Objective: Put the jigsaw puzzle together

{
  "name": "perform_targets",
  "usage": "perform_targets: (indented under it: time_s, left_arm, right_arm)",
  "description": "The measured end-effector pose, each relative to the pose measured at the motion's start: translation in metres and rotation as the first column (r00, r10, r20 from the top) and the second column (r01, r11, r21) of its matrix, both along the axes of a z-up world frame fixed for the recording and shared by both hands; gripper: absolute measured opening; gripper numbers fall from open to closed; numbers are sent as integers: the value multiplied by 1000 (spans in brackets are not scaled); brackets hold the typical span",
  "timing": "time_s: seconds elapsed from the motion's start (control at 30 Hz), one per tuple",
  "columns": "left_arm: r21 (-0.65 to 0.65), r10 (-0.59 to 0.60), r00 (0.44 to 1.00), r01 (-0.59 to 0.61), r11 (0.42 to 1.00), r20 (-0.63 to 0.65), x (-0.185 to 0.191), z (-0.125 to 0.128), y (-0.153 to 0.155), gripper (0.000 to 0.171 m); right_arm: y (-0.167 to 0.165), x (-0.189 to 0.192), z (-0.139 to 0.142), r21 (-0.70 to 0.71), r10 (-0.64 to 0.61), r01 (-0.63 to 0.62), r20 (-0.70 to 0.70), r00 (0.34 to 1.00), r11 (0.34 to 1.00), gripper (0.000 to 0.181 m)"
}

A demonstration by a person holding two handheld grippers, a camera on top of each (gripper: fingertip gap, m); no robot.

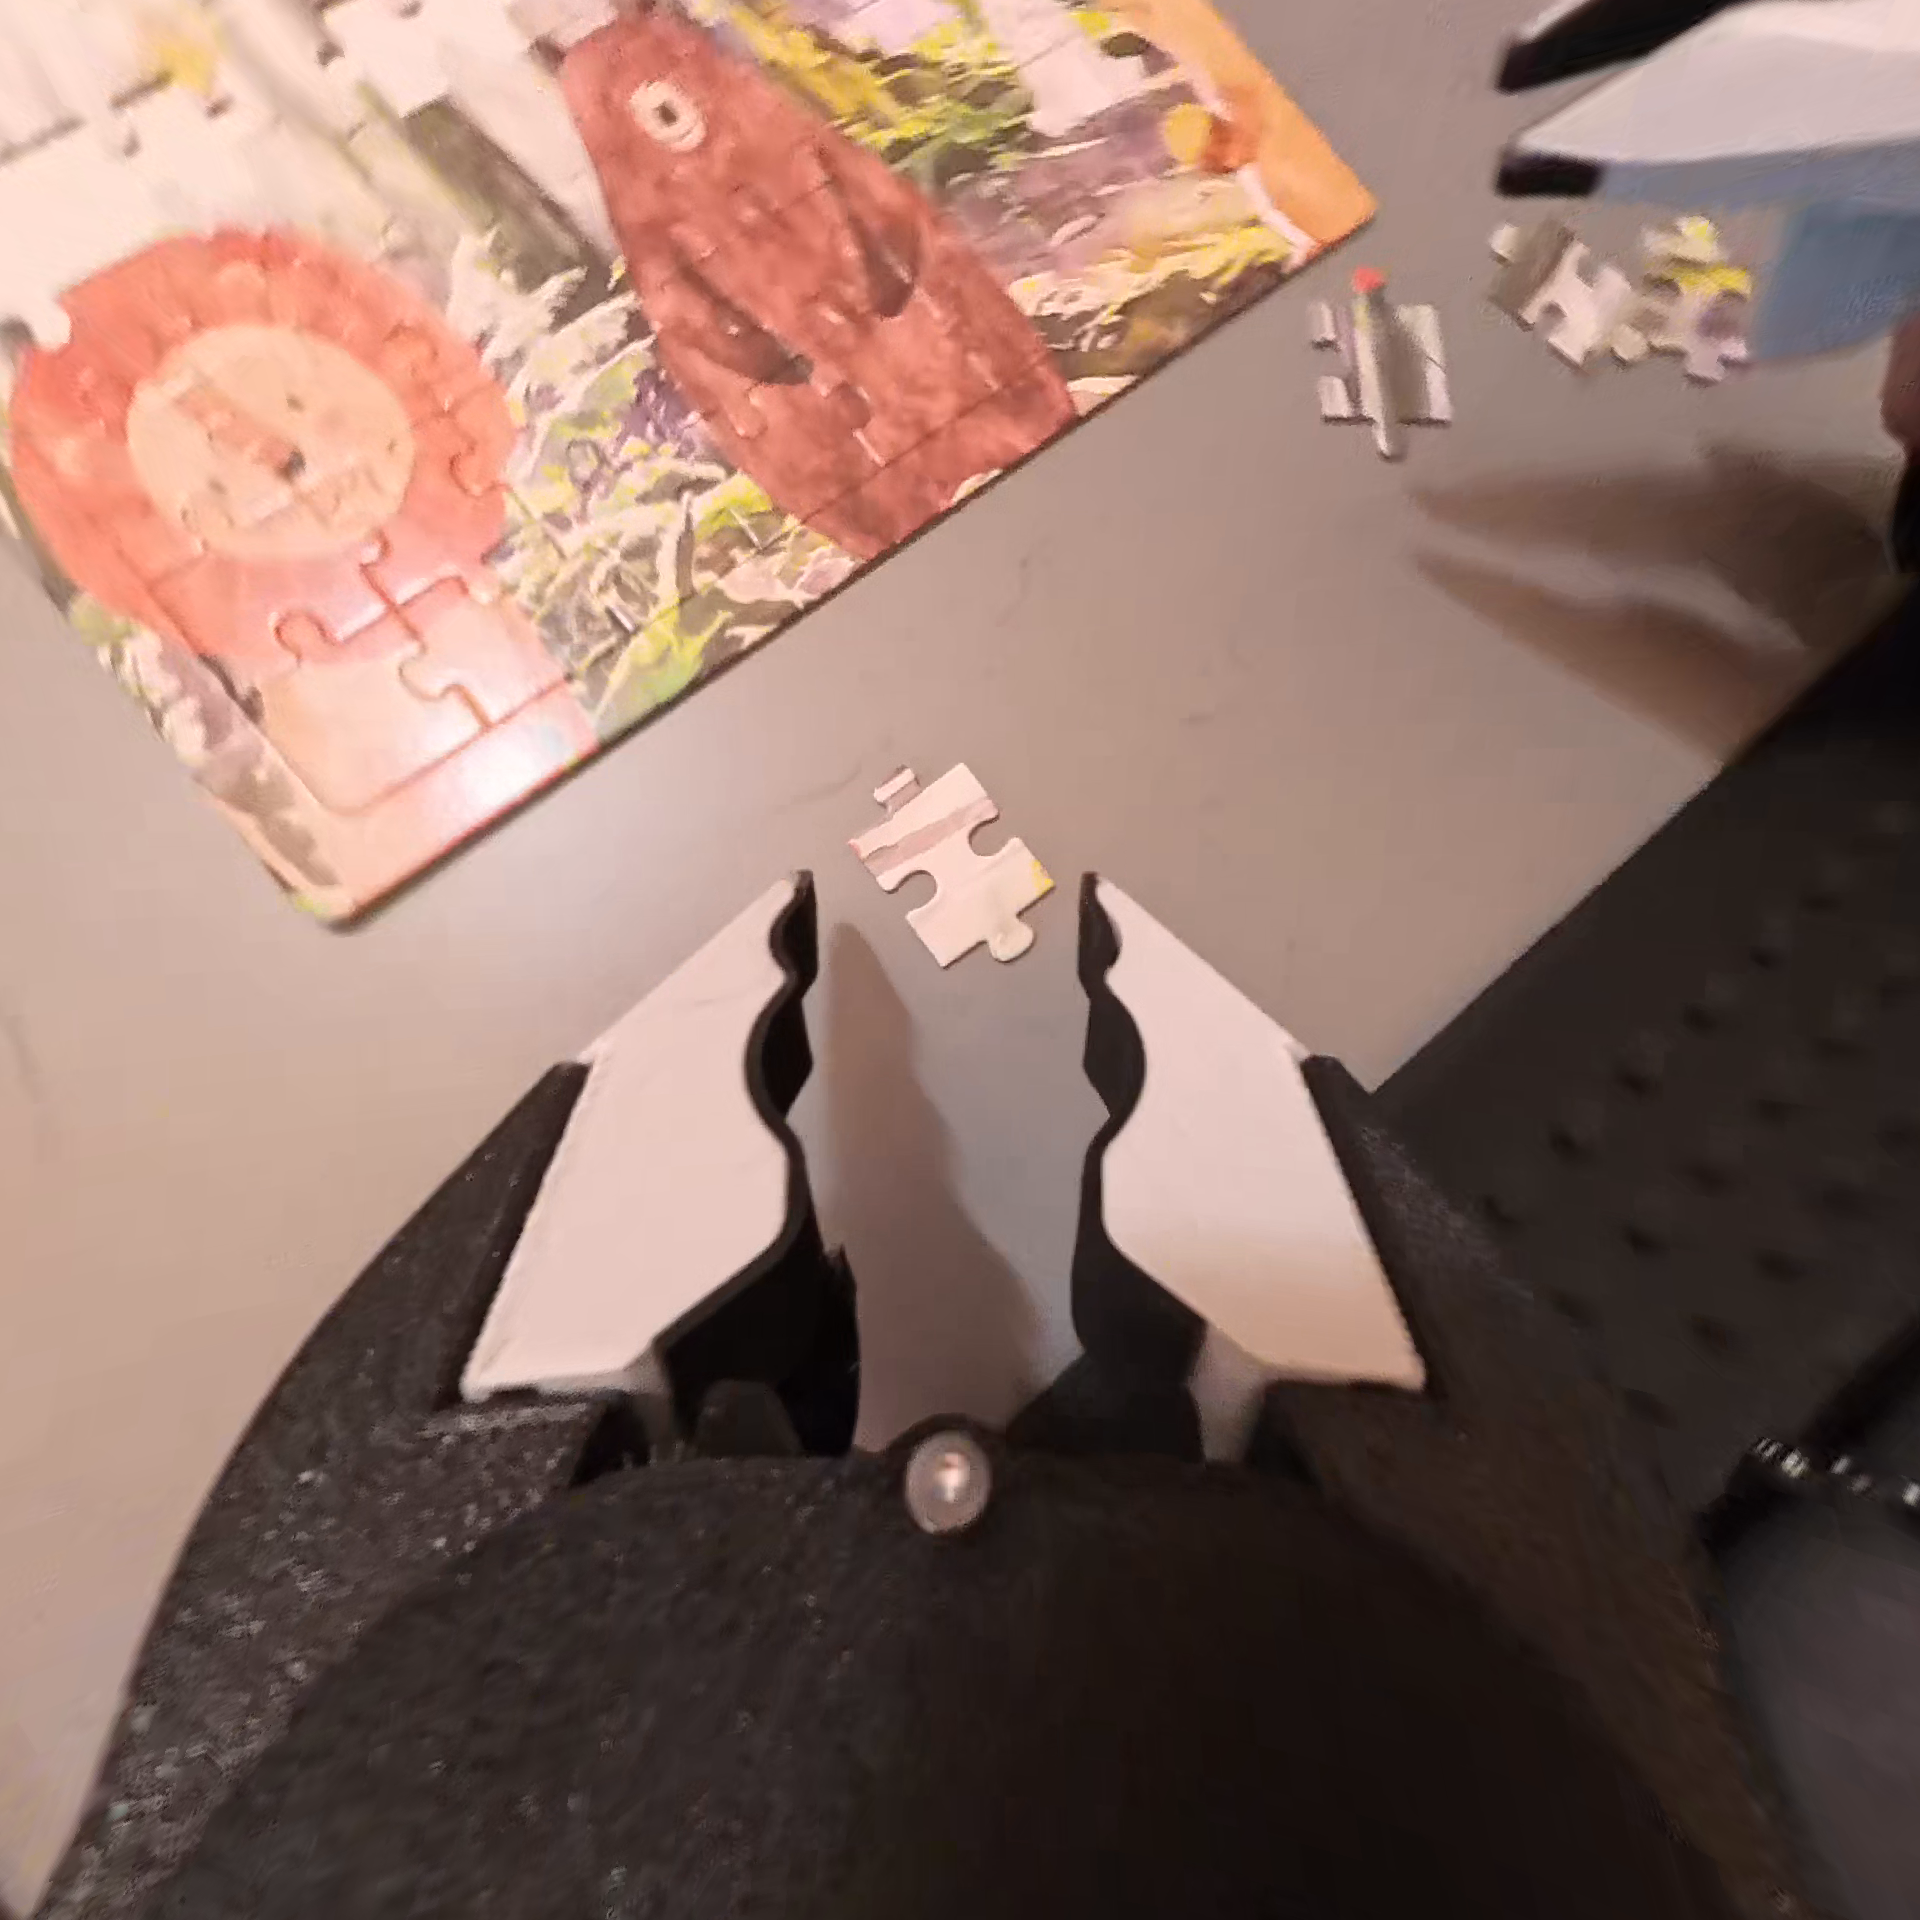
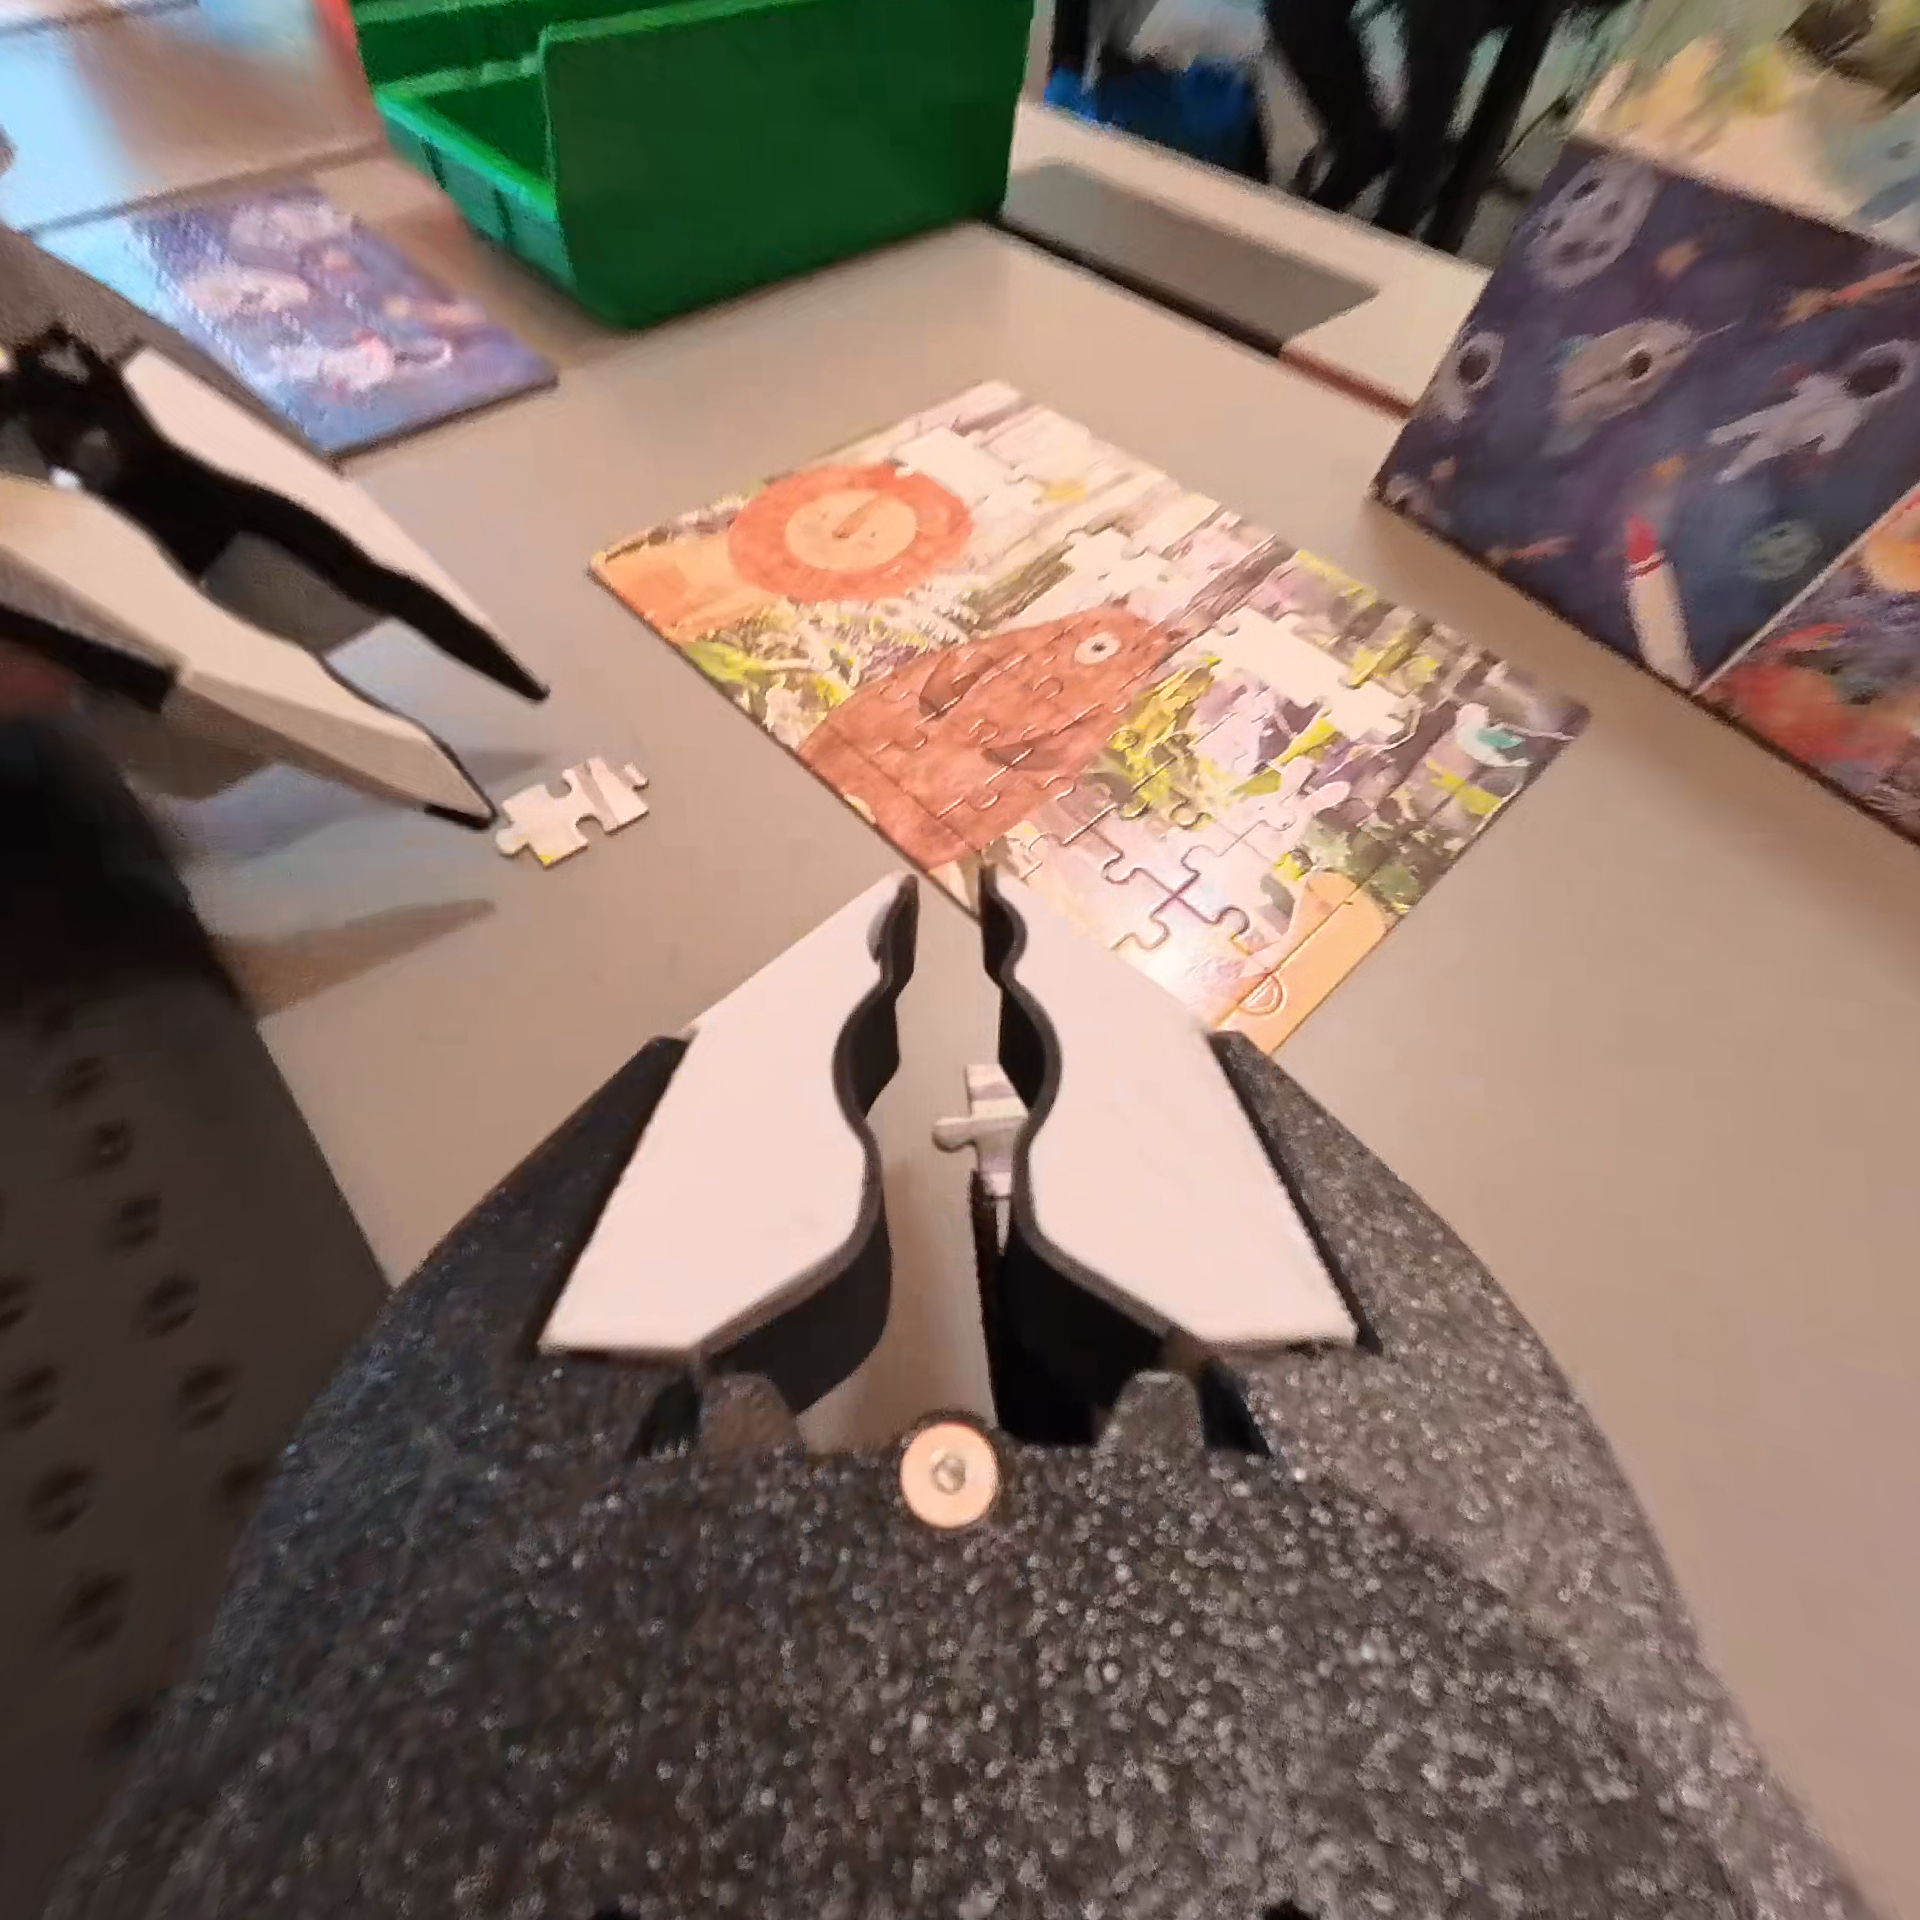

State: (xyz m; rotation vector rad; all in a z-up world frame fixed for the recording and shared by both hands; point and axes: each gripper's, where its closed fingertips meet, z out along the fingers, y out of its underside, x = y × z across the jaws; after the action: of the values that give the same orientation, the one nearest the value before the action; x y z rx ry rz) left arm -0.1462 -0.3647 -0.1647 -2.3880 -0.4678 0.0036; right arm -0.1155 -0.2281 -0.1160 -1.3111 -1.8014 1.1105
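The jigsaw puzzle (image 1: 623, 364) with a lion and a brown bear lies flat on the grey table; in the right wrist view (image 2: 1091, 707) it shows several pale gaps. One loose pale piece (image 1: 956, 842) lies on the table just ahead of my left gripper (image 1: 945, 883), which is open and empty, with its tips either side of the piece. From the right wrist view, the left gripper (image 2: 509, 756) has its lower fingertip next to that piece (image 2: 571, 805). My right gripper (image 2: 948, 881) is narrowly open and empty above another loose piece (image 2: 977, 1122).
More loose pieces (image 1: 1382, 364) (image 1: 1621, 301) lie right of the puzzle, under the right gripper (image 1: 1662, 114). A green bin (image 2: 707, 156) stands behind, a blue picture card (image 2: 312, 312) lies at the left and a space-themed box (image 2: 1662, 416) stands at the right. A dark perforated surface (image 1: 1662, 1143) borders the table. Across from one pair of fingers to the other is roughly 15 centimetres. The left gripper is farther from the loose piece (image 2: 977, 1122), some 15 centimetres, than the right, some 7 centimetres. Look for it in the left wrist view (image 1: 1370, 411) too.
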Motion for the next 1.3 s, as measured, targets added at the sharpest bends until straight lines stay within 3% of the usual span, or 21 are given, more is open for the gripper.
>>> perform_targets:
  time_s: [0.1, 0.27, 0.5, 0.63, 0.9, 1.0, 1.07, 1.3]
  left_arm:
    - [-51, 89, 996, -90, 995, -25, 3, -9, 4, 56]
    - [-104, 150, 985, -158, 982, -79, -1, -20, 6, 51]
    - [-163, 124, 991, -131, 978, -55, 0, -20, -1, 43]
    - [-180, 90, 995, -97, 979, -47, 9, -20, 5, 19]
    - [-183, 20, 1000, -21, 983, -9, 9, -20, 5, 17]
    - [-163, 48, 998, -42, 986, 32, 6, -19, 5, 14]
    - [-153, 66, 998, -62, 986, 22, 3, -18, 6, 0]
    - [-137, 63, 998, -59, 989, 26, 7, -14, 3, 0]
  right_arm:
    - [1, 1, 7, 72, -9, 12, -48, 999, 997, 12]
    - [-6, 6, 8, 35, 44, -41, -71, 997, 999, 11]
    - [-15, 9, 0, 63, 93, -90, -45, 995, 994, 11]
    - [-19, 11, -6, 89, 113, -111, -19, 993, 990, 11]
    - [-22, 12, -9, 88, 131, -130, -6, 991, 988, 11]
    - [-22, 12, -9, 84, 129, -128, -6, 992, 988, 11]
    - [-22, 11, -10, 85, 128, -127, -1, 992, 988, 11]
    - [-22, 11, -12, 95, 129, -129, 5, 992, 987, 11]
